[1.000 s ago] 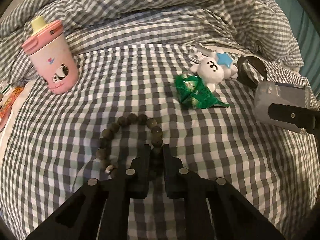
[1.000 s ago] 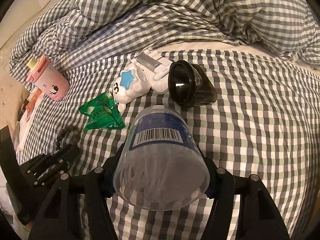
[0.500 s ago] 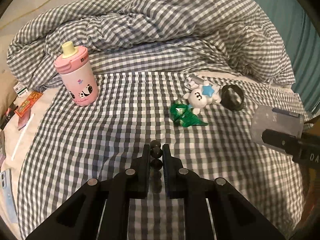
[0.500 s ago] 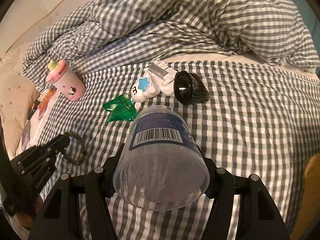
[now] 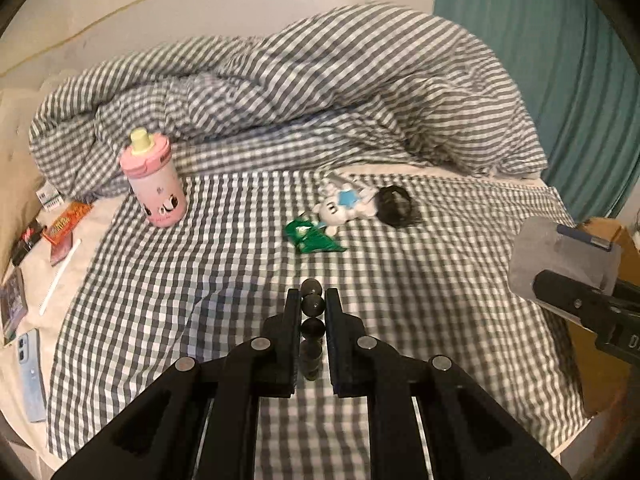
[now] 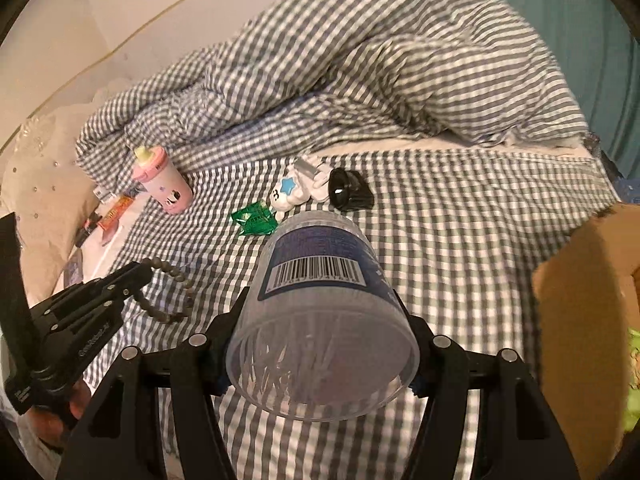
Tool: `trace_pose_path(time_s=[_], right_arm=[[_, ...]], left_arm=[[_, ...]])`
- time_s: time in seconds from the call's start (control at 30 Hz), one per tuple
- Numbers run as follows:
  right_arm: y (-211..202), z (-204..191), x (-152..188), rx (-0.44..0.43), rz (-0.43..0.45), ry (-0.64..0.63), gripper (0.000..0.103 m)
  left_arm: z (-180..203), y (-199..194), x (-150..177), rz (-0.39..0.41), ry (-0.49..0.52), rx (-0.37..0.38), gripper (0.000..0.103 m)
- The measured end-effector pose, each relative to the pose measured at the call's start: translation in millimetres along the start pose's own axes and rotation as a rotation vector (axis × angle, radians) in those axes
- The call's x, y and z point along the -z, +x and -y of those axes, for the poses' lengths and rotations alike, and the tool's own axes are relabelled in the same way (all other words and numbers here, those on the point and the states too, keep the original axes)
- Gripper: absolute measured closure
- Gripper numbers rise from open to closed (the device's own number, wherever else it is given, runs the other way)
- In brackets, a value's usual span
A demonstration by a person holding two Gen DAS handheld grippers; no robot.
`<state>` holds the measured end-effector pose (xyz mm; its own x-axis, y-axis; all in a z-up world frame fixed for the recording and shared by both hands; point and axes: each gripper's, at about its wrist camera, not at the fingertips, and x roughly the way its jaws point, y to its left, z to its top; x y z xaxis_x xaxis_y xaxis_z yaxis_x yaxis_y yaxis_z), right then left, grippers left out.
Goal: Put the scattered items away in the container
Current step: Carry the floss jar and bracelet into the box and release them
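Gingham bed (image 5: 240,280); both tongs hold items.

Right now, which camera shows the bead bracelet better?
The right wrist view. There the bead bracelet dangles as a loop from the left gripper, clear of the checked bedsheet. The left wrist view shows only a few beads pinched between the gripper's fingers; the rest is hidden.
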<state>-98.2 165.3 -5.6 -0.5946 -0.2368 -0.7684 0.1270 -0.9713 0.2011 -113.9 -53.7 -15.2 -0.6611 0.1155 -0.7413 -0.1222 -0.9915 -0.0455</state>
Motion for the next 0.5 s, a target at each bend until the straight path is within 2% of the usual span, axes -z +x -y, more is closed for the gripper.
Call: trace_pose_path(time_s=[0.23,0.5], right_arm=[[-64,36,18,0.037,0.079,0.054,0.041],[-126,103,39,0.121,0.135,0.136,0.041]], left_arm=[[50,-42,0,0.052,0.067,0.048,0.092],[140,-68,-6,0.089,0.166,0.155,0.092]])
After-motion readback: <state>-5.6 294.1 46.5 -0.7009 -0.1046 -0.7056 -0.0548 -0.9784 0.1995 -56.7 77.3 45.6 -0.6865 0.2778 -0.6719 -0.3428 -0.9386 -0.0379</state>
